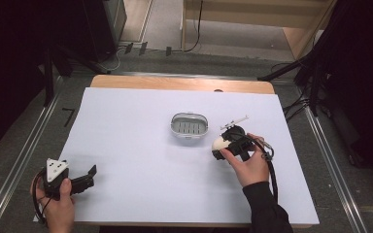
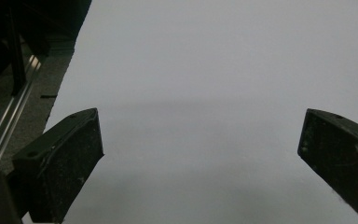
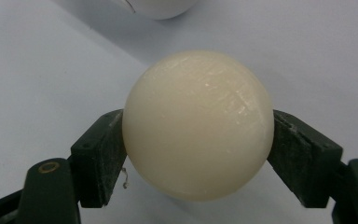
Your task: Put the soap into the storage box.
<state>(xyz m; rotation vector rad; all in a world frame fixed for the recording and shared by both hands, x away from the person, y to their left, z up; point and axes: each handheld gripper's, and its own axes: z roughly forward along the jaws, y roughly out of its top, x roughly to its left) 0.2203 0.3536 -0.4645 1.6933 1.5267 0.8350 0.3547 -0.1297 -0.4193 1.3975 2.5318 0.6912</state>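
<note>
In the high view the right gripper sits right of the table's middle with a cream ball at its tip, just beside and below-right of a grey oval dish with a slotted floor; the right gripper view gives what that view cannot: both black jaws pressed against the sides of the smooth cream ball, clamped on it, with the dish's pale rim at the top edge. The left gripper rests at the table's near left corner in the person's left hand, well apart from ball and dish; the left gripper view shows its jaws spread wide over bare white table with nothing between them.
</note>
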